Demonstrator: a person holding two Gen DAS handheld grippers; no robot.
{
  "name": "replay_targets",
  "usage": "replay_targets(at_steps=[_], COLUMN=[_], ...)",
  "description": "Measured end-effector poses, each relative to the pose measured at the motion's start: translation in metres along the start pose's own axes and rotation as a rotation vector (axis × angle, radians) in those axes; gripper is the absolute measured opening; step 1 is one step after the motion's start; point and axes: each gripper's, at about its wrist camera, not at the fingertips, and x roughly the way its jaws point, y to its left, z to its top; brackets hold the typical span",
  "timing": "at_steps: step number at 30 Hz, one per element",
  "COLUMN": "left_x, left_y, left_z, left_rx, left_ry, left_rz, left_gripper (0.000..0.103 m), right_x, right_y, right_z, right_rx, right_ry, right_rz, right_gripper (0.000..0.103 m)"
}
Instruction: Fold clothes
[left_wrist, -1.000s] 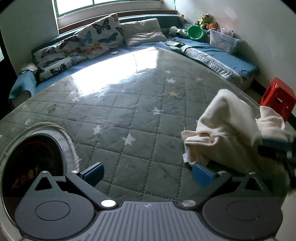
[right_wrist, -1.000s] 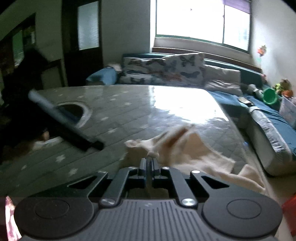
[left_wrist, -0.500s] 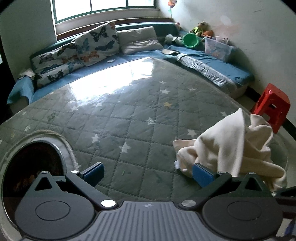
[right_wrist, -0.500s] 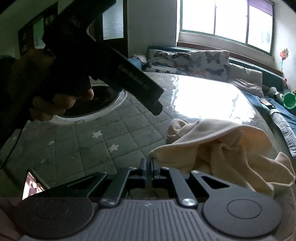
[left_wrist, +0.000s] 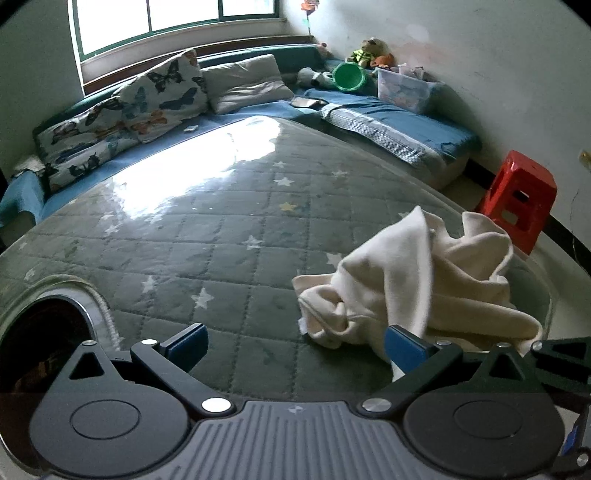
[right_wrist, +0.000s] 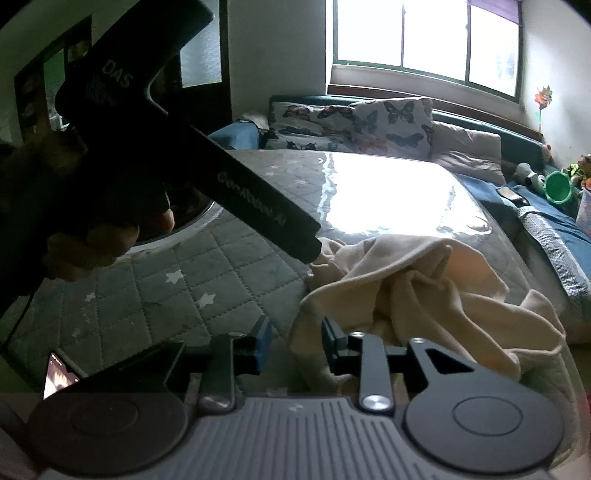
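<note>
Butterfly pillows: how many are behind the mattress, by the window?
2. One butterfly pillow leans upright beside the plain pillow; the other butterfly pillow lies lower, further left. More may be hidden.

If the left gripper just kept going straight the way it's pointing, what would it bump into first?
Probably the green quilted mattress: the open left gripper points at bare surface ahead. The cream garment sits just off to its right finger, so it might brush that; depth is hard to judge.

The right gripper (right_wrist: 295, 345), clamped on the cream garment (right_wrist: 413, 288) a moment ago, has parted its jaws. The garment has slumped lower on the mattress (left_wrist: 221, 236).
</note>
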Motion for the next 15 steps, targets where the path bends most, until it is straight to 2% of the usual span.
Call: replay_targets(at_steps=[15], left_x=[0.011], left_y=[-0.032], left_z=[0.005], left_rx=[0.094], left_ry=[0.002], left_rz=[0.016], left_gripper=[0.103], right_x=[-0.009], right_y=[-0.014], right_z=[-0.005], right_rx=[0.028], right_ry=[0.022], right_rz=[-0.059], right_gripper=[0.044])
